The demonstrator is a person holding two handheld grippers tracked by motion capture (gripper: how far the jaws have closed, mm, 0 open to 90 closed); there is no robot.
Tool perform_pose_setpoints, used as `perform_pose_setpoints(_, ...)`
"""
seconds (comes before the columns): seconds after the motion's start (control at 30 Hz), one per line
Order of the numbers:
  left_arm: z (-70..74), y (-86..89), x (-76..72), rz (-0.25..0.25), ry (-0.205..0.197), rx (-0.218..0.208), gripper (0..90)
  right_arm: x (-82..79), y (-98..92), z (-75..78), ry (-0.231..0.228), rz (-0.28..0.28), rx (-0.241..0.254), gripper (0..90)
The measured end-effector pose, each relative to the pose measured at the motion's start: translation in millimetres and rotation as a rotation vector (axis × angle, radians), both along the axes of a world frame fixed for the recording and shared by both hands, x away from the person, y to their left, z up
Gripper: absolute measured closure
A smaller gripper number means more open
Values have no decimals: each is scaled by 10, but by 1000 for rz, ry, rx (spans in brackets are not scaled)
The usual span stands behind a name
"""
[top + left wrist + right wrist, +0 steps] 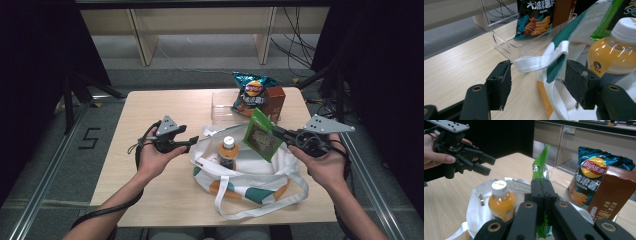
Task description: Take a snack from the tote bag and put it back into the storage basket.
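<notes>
Packing was judged partly complete: the bottle [228, 151] already stood inside the tote bag [250, 175] on the tabletop [150, 107], while the chip bag [251, 92] and brown box [275, 102] waited in the clear tray [220, 107]. The left gripper [189, 142] had its jaws apart, straddling the bag strap [541, 61] without pinching. The right gripper [276, 132] had its jaws clamped on the green packet [261, 135], above the bag.

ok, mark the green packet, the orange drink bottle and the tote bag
green packet [261, 136], high view, middle of its printed face
orange drink bottle [499, 203], right gripper view, its orange body
tote bag [285, 165], high view, white right wall
</notes>
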State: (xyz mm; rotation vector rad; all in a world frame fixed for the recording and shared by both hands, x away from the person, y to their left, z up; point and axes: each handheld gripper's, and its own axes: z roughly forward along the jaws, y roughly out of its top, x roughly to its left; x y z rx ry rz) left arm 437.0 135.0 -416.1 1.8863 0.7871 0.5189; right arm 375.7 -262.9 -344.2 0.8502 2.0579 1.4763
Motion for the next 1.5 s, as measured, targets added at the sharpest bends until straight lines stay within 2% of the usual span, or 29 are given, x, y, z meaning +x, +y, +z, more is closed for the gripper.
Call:
perform_pose_setpoints(0.03,-1,-1,-1,-1,1,1,376,6,-7,5,14,13,-1,900)
perform_pose_setpoints(0.13,-1,-5,-1,-2,0,1,376,13,-18,22,18,13,-4,900)
perform_pose_setpoints(0.17,-1,-5,-1,-2,0,1,376,27,-29,31,-11,11,-14,900)
perform_pose_setpoints(0.23,0,-5,-1,-1,0,0,376,18,-19,43,-3,-1,4,900)
perform_pose_setpoints(0.27,1,-5,-1,-1,0,0,376,32,-29,58,-9,16,-7,900)
perform_pose_setpoints(0.3,1,-5,0,-1,0,0,376,26,-19,63,0,13,8,900)
perform_pose_setpoints(0.33,1,-6,0,-1,0,-1,376,47,-28,75,-38,13,-8,900)
perform_pose_setpoints(0.37,2,-5,0,-1,-1,-1,376,34,-22,89,-8,11,2,900)
perform_pose_setpoints(0.4,2,-5,0,-1,-1,-2,376,35,-20,95,-19,6,8,900)
perform_pose_setpoints(0.5,5,-3,-1,1,-1,-3,376,42,-16,125,-9,-3,16,900)
perform_pose_setpoints(0.57,8,-4,1,-4,-1,-9,376,75,-25,139,-46,-1,8,900)
perform_pose_setpoints(0.6,12,-4,-2,1,-2,-6,376,71,-25,152,-26,6,7,900)
perform_pose_setpoints(0.63,13,-4,1,-3,-2,-7,376,89,-27,157,-52,3,6,900)
perform_pose_setpoints(0.77,14,-7,-1,-1,-2,-7,376,98,-17,188,-42,-3,17,900)
perform_pose_setpoints(0.8,15,-7,0,-2,-2,-6,376,122,-27,194,-78,-1,4,900)
perform_pose_setpoints(0.83,15,-7,0,-2,-2,-6,376,97,-17,202,-38,-6,12,900)
perform_pose_setpoints(0.9,14,-7,1,-1,-2,-6,376,129,-21,214,-72,-4,5,900)
perform_pose_setpoints(0.93,12,-7,5,-6,-1,-9,376,113,-9,219,-45,-10,22,900)
perform_pose_setpoints(1.0,12,-7,4,-5,-1,-8,376,144,-24,234,-76,-7,8,900)
perform_pose_setpoints(1.03,13,-8,4,-6,-1,-8,376,133,-20,243,-54,-10,18,900)
perform_pose_setpoints(1.1,15,-10,3,-4,-2,-8,376,143,-21,262,-50,-9,23,900)
perform_pose_setpoints(1.13,16,-11,3,-4,-2,-7,376,165,-32,272,-78,-7,10,900)
perform_pose_setpoints(1.17,18,-11,1,-1,-2,-6,376,162,-32,279,-68,-8,15,900)
perform_pose_setpoints(1.23,18,-13,0,-2,-2,-5,376,176,-34,296,-80,-12,12,900)
perform_pose_setpoints(1.3,15,-14,4,-6,-1,-8,376,174,-29,310,-58,-9,15,900)
perform_pose_setpoints(1.37,16,-13,5,-6,-1,-8,375,185,-25,317,-64,-10,19,900)
perform_pose_setpoints(1.4,15,-13,6,-6,-1,-8,375,194,-26,321,-82,-18,15,900)
perform_pose_setpoints(1.47,15,-10,11,-8,-2,-8,376,201,-27,328,-71,-8,13,900)
perform_pose_setpoints(1.5,15,-8,12,-8,-3,-6,376,207,-34,334,-82,-14,7,900)
